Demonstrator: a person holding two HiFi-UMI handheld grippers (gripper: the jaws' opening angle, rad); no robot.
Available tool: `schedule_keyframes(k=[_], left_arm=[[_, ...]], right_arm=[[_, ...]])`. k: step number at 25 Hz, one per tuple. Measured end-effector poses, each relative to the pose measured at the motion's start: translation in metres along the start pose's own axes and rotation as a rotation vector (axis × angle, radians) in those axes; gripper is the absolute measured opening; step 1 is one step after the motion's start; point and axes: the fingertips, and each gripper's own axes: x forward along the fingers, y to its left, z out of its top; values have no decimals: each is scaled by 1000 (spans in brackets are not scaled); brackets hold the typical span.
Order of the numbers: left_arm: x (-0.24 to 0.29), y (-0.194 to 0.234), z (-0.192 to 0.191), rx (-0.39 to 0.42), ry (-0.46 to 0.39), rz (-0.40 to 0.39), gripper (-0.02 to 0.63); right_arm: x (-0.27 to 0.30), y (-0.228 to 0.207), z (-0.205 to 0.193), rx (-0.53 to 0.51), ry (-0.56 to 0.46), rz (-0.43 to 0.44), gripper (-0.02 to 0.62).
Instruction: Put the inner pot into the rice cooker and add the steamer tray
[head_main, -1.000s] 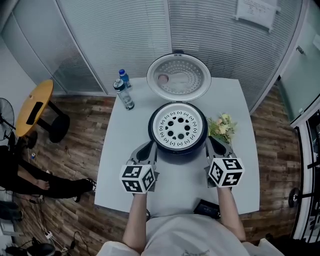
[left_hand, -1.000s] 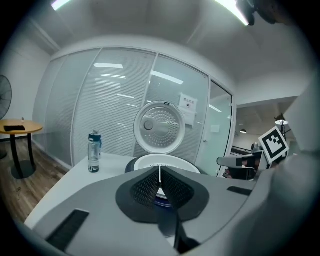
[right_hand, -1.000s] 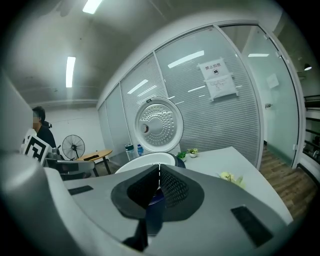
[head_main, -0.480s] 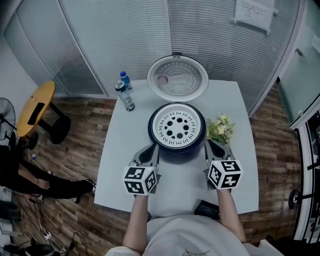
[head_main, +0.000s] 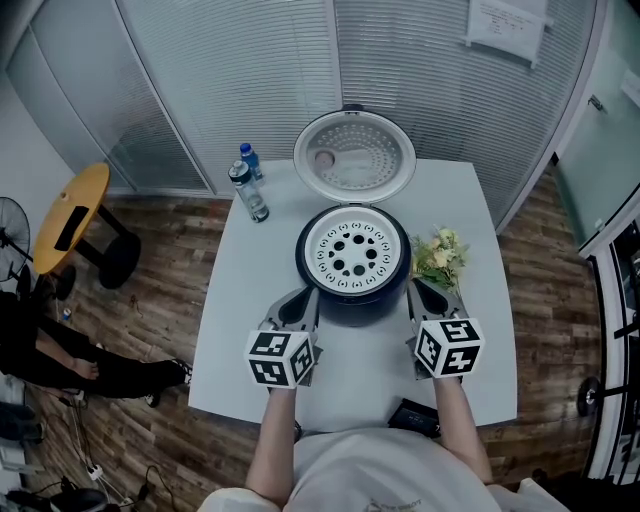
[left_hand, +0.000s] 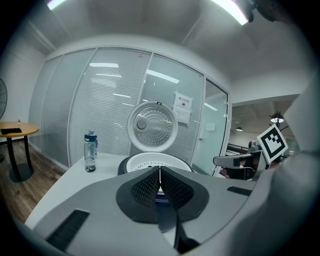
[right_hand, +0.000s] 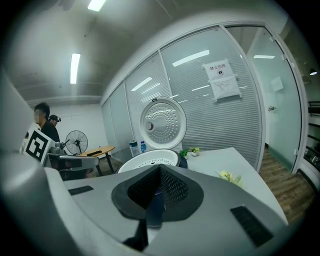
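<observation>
The dark blue rice cooker (head_main: 352, 300) stands in the middle of the white table (head_main: 250, 300), its round lid (head_main: 355, 155) tipped open at the back. A white steamer tray (head_main: 352, 258) with round holes sits in its mouth; the inner pot is hidden under it. My left gripper (head_main: 306, 298) is shut and empty, just off the cooker's front left. My right gripper (head_main: 414, 292) is shut and empty at the cooker's front right. In the left gripper view the pads (left_hand: 150, 185) meet before the tray's rim (left_hand: 150, 161). In the right gripper view the closed jaws likewise face the tray (right_hand: 149, 160).
Two water bottles (head_main: 248, 187) stand at the table's back left. A bunch of flowers (head_main: 440, 255) lies right of the cooker. A dark flat object (head_main: 412, 418) sits at the front edge. A yellow side table (head_main: 68, 215) and a seated person (head_main: 60, 350) are at the left.
</observation>
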Motion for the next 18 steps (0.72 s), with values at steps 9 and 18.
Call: schedule_keyframes(k=[9,18], left_arm=[[-4,-3,2,-3,-8,-5,12],[-5,-10,5,12,-19,-9,12]], right_arm=[[-2,4,1,-31,6,5,17],[-5,10,-1,-52,4,24,17]])
